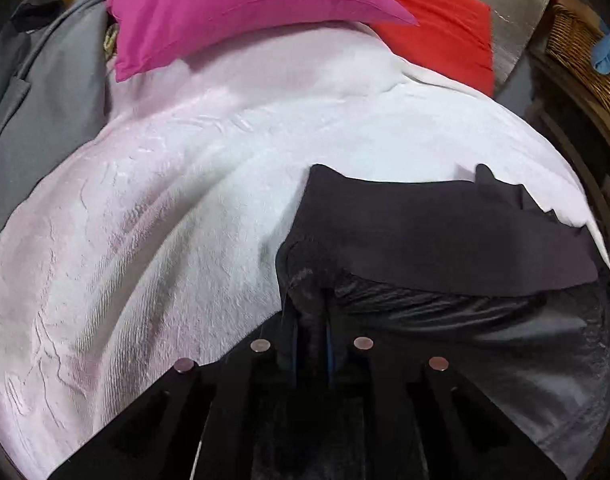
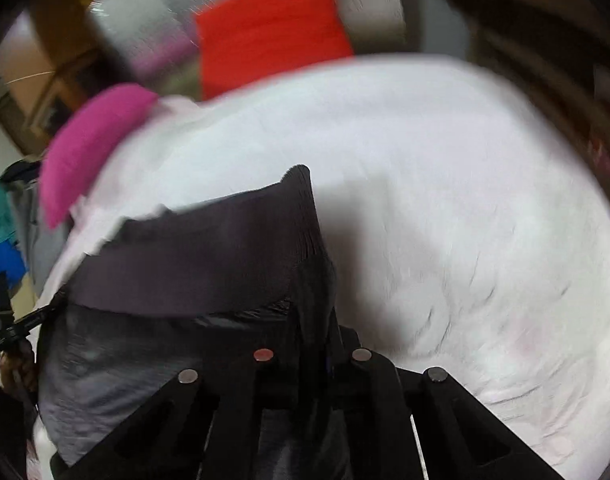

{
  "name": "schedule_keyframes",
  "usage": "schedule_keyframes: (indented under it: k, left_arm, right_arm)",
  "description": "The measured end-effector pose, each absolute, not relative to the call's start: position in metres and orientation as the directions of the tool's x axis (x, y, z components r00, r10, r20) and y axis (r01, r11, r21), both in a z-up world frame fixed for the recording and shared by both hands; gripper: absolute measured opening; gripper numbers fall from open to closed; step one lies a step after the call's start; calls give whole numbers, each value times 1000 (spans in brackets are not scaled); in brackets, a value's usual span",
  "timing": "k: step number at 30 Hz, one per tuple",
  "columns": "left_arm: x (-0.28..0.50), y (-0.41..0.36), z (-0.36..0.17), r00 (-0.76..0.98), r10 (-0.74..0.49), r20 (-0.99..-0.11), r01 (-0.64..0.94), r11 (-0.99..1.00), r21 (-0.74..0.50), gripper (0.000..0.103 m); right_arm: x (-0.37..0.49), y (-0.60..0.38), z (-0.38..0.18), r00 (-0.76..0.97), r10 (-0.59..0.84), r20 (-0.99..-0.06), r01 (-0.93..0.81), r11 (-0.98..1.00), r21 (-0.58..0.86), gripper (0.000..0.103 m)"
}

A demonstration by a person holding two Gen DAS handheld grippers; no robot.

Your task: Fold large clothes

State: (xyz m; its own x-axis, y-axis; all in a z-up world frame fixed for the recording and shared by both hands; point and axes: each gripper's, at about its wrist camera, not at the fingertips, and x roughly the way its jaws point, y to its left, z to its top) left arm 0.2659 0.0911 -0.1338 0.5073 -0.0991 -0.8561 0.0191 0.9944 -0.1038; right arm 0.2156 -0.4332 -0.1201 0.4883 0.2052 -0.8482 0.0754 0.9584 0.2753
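No words, labels, brands, numbers or signs can be read in either view.

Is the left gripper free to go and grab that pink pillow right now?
Probably not: the left gripper is shut on the dark garment, though nothing blocks the way across the white cover to the pink pillow.
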Motion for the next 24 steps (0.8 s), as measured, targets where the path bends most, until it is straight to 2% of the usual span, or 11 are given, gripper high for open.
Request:
schedule_keyframes:
  k: [2,5,6,7,8,9,11,14,18,21,24]
  left_arm:
    - [263,84,-131,506,-54,-861,27,999,-47,17]
    - [254,78,-114,521,-10,-853,25,1000,3,25]
    - [246,76,-106,537,-2,-843,27,1000,15,28]
    - [239,75,-97,553,17,-833,24,999,36,41]
    - [229,72,-86,579,36,-815,24,998,61,57]
    - [215,70,-74,615,51,-787,23,996,82,62]
    - [186,64,-55,677,58,-733,24,995,102,64]
    - [144,47,-45,716,31,-698,52,994,98,65]
    - [99,16,-57,739,-14,-674,93,992,82,66]
    - [89,-5,-85,708,-13,-706,99,992,81,66]
    - [98,-13,-122,639,38,-768,78,990,114,69]
  right_arm:
    - [212,-437,-120,499,199,-844,112,950,290,9]
    - [208,-435,-107,519,183,-835,149,942,299,23]
    - [201,-433,-96,527,163,-834,154,947,282,34]
    - [193,-430,-86,542,145,-828,152,952,266,52]
    - [179,-427,-71,573,117,-811,147,959,242,64]
    - [168,-422,-59,599,91,-795,144,965,220,74]
    - [141,-412,-38,642,91,-762,115,970,212,74]
    - [104,-380,-18,680,129,-721,49,974,221,74]
    - [63,-331,-26,705,137,-696,-18,984,175,74]
    - [56,-305,-48,694,106,-712,-35,993,113,75]
    - [68,-295,-89,628,-14,-778,6,1000,-13,75]
